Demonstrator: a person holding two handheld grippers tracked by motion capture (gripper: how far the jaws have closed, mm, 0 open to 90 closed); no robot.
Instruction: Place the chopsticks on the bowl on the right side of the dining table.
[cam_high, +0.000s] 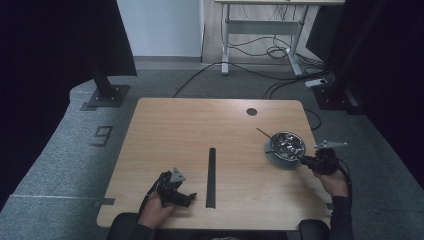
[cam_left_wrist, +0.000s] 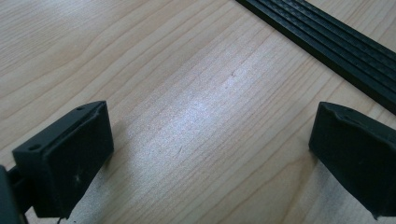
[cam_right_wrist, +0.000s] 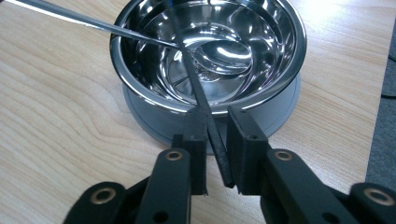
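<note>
the black stick (cam_right_wrist: 205, 100) leans out of the steel bowl (cam_right_wrist: 280, 65), its lower end inside among the reflections and its upper end sloping over the near rim into the right gripper (cam_right_wrist: 217, 154). in the right gripper view that end lies between the two black jaws, close against the left one, with a thin gap showing toward the right one; the jaws are nearly together around it, though from this angle it is hard to be sure both pads press on it. a thin metal rod (cam_right_wrist: 88, 21) also rests in the bowl, slanting out over the far-left rim. the bowl sits on a grey round base (cam_right_wrist: 149, 119) near the right edge of the wooden table (cam_high: 175, 130), and in the high view the right gripper (cam_high: 311, 161) is just beside it on the near-right side. the left gripper (cam_high: 181, 199) rests low at the near-left of the table, its jaws spread wide over bare wood, beside the long black strip (cam_high: 212, 177) that lies along the table's middle.
</note>
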